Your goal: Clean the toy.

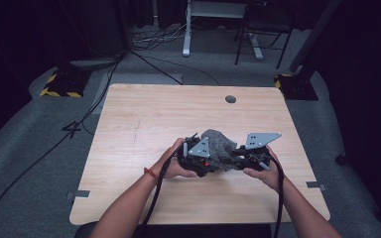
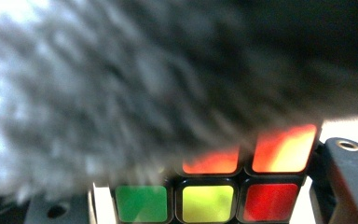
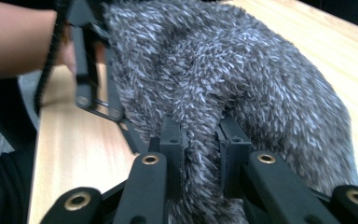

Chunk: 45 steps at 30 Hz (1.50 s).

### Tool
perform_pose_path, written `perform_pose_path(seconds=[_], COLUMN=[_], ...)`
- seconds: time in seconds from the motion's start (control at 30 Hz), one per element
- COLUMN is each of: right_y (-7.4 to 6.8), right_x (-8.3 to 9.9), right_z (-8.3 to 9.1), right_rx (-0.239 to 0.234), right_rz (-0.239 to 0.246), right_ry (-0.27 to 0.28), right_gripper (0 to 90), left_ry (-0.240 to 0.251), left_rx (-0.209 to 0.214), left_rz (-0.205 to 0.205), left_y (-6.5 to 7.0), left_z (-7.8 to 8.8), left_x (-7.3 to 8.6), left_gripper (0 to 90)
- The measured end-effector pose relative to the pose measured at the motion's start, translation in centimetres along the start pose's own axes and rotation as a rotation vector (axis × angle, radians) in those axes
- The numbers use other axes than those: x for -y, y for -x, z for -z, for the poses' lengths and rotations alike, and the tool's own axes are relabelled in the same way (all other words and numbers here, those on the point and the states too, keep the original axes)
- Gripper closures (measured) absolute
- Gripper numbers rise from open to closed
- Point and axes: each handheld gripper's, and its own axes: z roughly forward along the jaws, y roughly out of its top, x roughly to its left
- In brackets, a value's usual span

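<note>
At the lower middle of the high view, the person's two hands meet over the wooden surface (image 1: pixel 144 119), each holding a tool, with a grey fuzzy cloth (image 1: pixel 217 144) bunched between them. The left tool (image 1: pixel 194 159) sits just left of the cloth, the right tool (image 1: pixel 238 157) just right of it, both touching the bundle.

In the right gripper view, the right tool (image 3: pixel 200 154) is clenched on a fold of the grey fuzzy cloth (image 3: pixel 242 79), the pile pinched tight between its two black pads at the bottom centre. The other hand (image 3: pixel 18 37) and its tool show at the upper left, against the cloth's far edge.

In the left gripper view, the cloth (image 2: pixel 144 84) (blurred, very close) covers the upper frame and drapes over a colour-tiled puzzle cube (image 2: pixel 223 191) at the bottom centre. The left tool's jaws stand on either side of the cube, grasping it.
</note>
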Motion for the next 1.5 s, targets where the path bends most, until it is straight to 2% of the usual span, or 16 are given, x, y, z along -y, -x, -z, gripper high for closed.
perform_pose_path(seconds=[0.07, 0.13, 0.2, 0.37, 0.4, 0.5, 0.6, 0.67, 0.77, 0.87, 1.0, 1.1, 1.2, 1.27, 1.37, 1.5], right_y=[0.4, 0.9, 1.0, -0.4, -0.7, -0.8, -0.4, 0.2, 0.8, 0.8, 0.0, -0.4, -1.0, -1.5, -1.7, -0.8], right_x=[0.2, 0.5, 0.7, 0.0, -0.2, -0.4, -0.3, 0.1, 0.7, 1.0, 0.5, 0.0, -0.5, -0.8, -0.9, -0.4], right_z=[0.0, 0.1, 0.3, 0.1, -0.1, -0.2, -0.2, -0.1, 0.0, 0.0, 0.0, 0.5, 0.6, 0.2, -0.1, 0.3], right_rx=[0.045, 0.063, 0.081, -0.005, 0.003, 0.006, 0.06, 0.097, 0.1, 0.063, 0.042, 0.032, 0.006, -0.007, 0.018, 0.071], right_rz=[-0.013, -0.035, -0.025, 0.015, 0.03, 0.019, 0.015, 0.002, -0.015, -0.006, 0.026, 0.038, 0.047, 0.061, 0.065, 0.023], right_ry=[-0.033, -0.048, -0.068, -0.025, -0.03, -0.008, -0.036, -0.058, -0.093, -0.101, -0.094, -0.068, -0.041, -0.037, -0.03, -0.025], right_gripper=[75.8, 75.8, 75.8, 75.8, 75.7, 75.7, 75.8, 75.9, 76.0, 76.0, 75.9, 75.9, 75.9, 75.8, 75.8, 75.8], left_ry=[-0.001, 0.002, -0.002, -0.012, -0.015, -0.007, -0.006, 0.015, 0.064, 0.081, 0.075, 0.042, 0.031, 0.015, 0.019, 0.048], left_rx=[-0.001, 0.0, 0.0, -0.012, -0.011, -0.01, -0.014, -0.002, -0.005, -0.016, -0.021, -0.044, -0.019, 0.001, 0.007, 0.0], left_rz=[-0.002, -0.002, -0.002, -0.006, -0.007, -0.003, -0.002, 0.008, 0.028, 0.019, 0.025, 0.017, 0.011, -0.016, -0.021, -0.005], left_y=[0.0, 0.0, -0.1, -0.1, -0.1, 0.0, 0.0, -0.1, -0.4, -0.6, -0.7, -0.7, -0.4, 0.1, 0.3, 0.0], left_z=[0.0, 0.1, 0.0, -0.2, -0.2, -0.2, 0.0, 0.3, 1.1, 1.7, 1.9, 1.7, 1.0, 0.5, 0.3, 0.9], left_x=[0.0, 0.0, 0.0, 0.0, 0.1, 0.0, 0.1, 0.2, 0.2, 0.0, 0.2, 0.4, 0.4, 0.1, 0.0, 0.1], left_gripper=[33.5, 33.5, 33.5, 33.5, 33.5, 33.5, 33.5, 33.5, 33.6, 33.6, 33.6, 33.6, 33.5, 33.5, 33.6, 33.6])
